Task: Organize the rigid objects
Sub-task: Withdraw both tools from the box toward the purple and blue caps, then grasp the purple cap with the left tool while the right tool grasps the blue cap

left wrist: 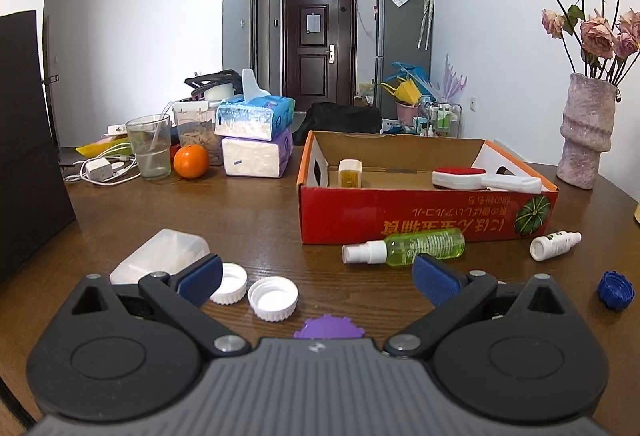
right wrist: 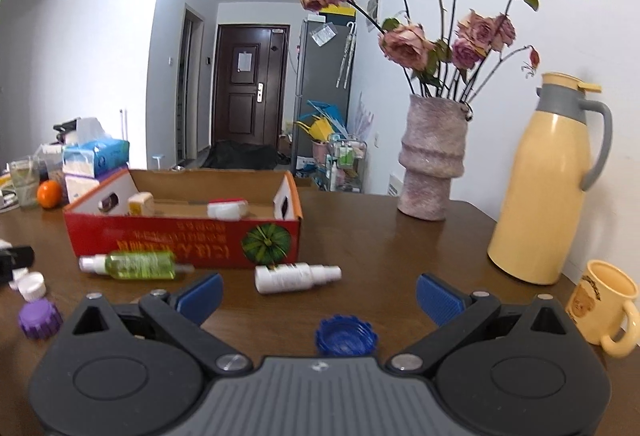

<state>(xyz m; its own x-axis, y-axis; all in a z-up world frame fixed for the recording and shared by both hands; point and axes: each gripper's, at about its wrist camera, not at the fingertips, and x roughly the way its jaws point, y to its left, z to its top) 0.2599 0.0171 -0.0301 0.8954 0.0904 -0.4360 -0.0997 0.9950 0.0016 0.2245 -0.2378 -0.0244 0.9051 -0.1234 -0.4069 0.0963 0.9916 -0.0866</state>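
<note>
Both tools share one build. The left gripper (left wrist: 318, 278) has a grey ribbed body at the middle — fine lengthwise grooves with a small pale mark stamped at the top edge. On each side sits a matte black housing, rounded like a teardrop, with a raised disc on its face and a triangular cut-out near the tip. Straight black link arms run from silver round-head screws up to the fingers (left wrist: 436, 278), which carry blue ridged pads. The right gripper (right wrist: 318, 294) looks the same — grey ribbed centre, black housings, silver screws, blue ridged fingers (right wrist: 438, 296).
</note>
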